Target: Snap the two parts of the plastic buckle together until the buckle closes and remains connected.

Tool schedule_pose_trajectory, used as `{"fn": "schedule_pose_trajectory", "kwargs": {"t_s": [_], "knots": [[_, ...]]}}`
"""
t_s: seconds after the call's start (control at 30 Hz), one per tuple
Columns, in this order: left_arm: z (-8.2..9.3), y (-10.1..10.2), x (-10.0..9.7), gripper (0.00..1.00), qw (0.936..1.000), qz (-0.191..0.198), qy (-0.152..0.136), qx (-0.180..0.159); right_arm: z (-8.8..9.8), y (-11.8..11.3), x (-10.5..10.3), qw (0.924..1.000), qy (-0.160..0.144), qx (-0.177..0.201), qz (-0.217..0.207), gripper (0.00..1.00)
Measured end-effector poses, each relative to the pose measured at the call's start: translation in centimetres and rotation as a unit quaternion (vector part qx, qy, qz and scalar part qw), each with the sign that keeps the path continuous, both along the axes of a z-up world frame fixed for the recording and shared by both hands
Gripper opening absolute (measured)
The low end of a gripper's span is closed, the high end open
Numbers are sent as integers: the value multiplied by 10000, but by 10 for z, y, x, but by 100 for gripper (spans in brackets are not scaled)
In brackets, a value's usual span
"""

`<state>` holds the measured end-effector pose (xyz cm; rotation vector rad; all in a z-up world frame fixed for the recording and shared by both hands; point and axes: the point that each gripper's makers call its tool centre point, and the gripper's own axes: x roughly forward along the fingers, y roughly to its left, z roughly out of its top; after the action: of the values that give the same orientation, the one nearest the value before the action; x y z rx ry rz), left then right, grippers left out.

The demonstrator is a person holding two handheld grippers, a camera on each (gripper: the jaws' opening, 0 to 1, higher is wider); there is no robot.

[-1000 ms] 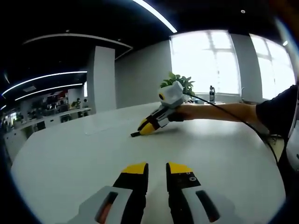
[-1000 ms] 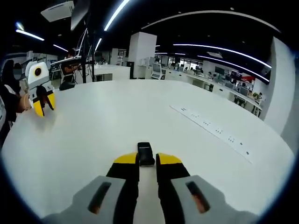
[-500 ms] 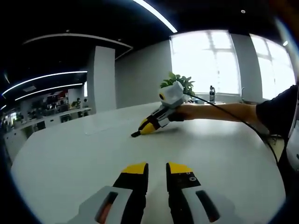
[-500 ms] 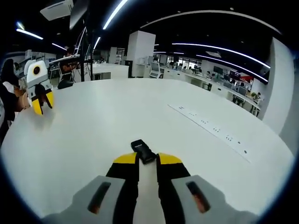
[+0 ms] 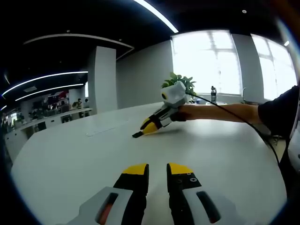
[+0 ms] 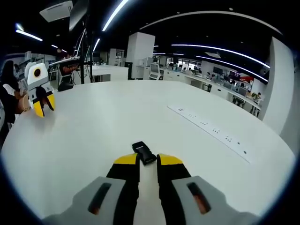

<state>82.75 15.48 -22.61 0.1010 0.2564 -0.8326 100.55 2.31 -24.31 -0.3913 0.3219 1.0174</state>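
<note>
- Buckle [image 6: 144,153]: black, lies on the white table [image 6: 117,117], tilted, touching the tips of the right gripper [image 6: 148,161].
- Right gripper: jaws slightly apart; whether they pinch the buckle cannot be told.
- Left gripper [image 5: 157,169]: jaws slightly apart, nothing between them, above bare table.
- Power strip [image 6: 208,132]: well right of the buckle.

black buckle [image 6: 144,152], plain white desk [image 6: 140,117], right claw [image 6: 148,161] with yellow tips, black fingers, grey body, left claw [image 5: 157,169] same colours, green plant [image 5: 179,80], black sleeve [image 5: 276,110]
</note>
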Motion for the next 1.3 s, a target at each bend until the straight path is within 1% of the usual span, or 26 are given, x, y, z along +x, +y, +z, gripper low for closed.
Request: {"fn": "schedule_pose_trajectory", "kwargs": {"t_s": [0.3, 0.73, 1.0, 1.3], "knots": [[-2, 5, 4, 14, 9999, 104, 37, 34, 6, -4, -6, 9999, -31, 101, -45, 14], [-5, 15, 10, 14, 9994, 328, 78, 84, 13, -6, -24, 9997, -65, 243, -65, 14], [-4, 21, 13, 14, 9989, 444, 80, 101, 15, -9, -34, 9991, 10, 391, -171, 14], [-4, 25, 13, 14, 9985, 528, 69, 146, 17, -8, -47, 9981, 54, 583, -206, 13]]}}
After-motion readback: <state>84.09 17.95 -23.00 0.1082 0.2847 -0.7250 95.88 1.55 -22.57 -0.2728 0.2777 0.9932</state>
